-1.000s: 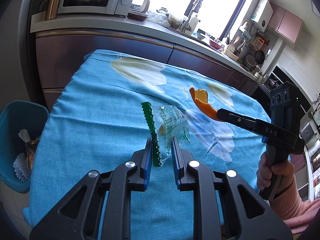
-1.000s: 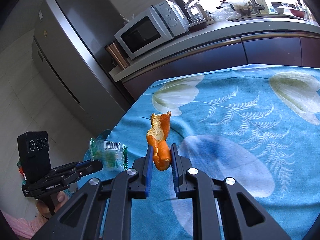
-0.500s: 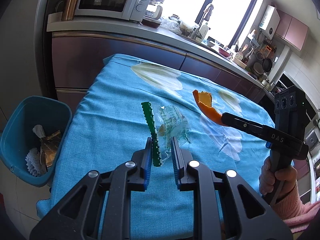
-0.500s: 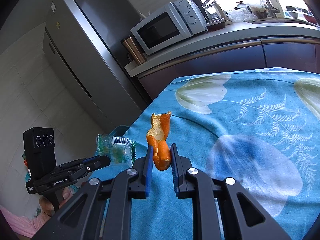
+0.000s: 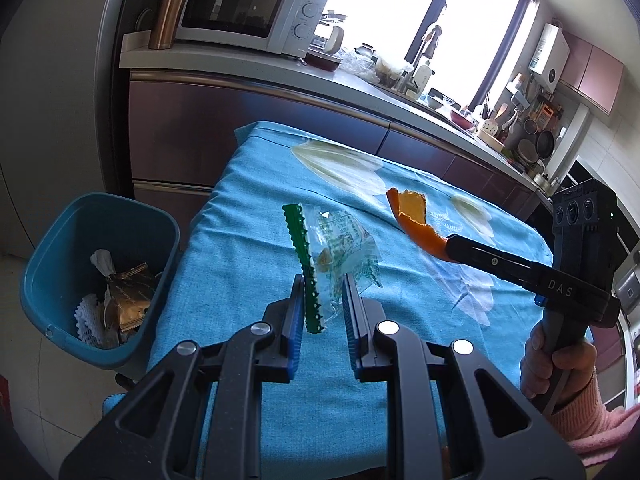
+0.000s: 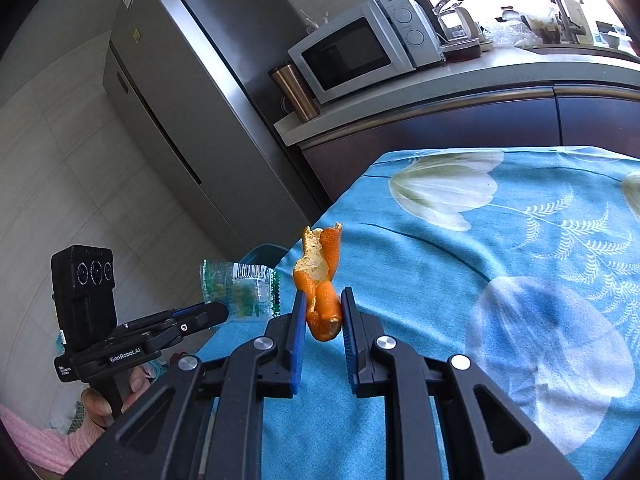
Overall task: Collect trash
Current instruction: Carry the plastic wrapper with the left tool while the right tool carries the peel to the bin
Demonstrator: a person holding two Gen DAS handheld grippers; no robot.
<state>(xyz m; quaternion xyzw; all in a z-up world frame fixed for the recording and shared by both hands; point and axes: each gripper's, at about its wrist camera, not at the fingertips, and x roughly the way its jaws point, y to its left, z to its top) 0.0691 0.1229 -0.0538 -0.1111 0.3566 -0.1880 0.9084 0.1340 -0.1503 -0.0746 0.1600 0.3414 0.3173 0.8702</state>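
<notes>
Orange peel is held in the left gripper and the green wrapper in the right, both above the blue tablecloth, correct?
The sides are swapped. The right wrist view shows the right gripper shut on the orange peel; the left wrist view shows the left gripper holding the green wrapper. Both are above the blue tablecloth.

1. The bin (image 5: 60,248) shows only a sliver of rim in the right wrist view, behind the cloth (image 6: 500,280) edge and the wrapper (image 6: 236,284).
2. The wrapper's lower end sits hidden between the left gripper's (image 5: 320,300) fingers.
3. A small yellowish bit inside the wrapper is perhaps food; too blurred to tell.
4. The peel's (image 6: 320,296) base is hidden between the right gripper's (image 6: 322,312) fingers.
5. The cloth's near edge is covered by both gripper bodies.
6. The small items on the counter (image 5: 280,72) by the window are too small to name.
</notes>
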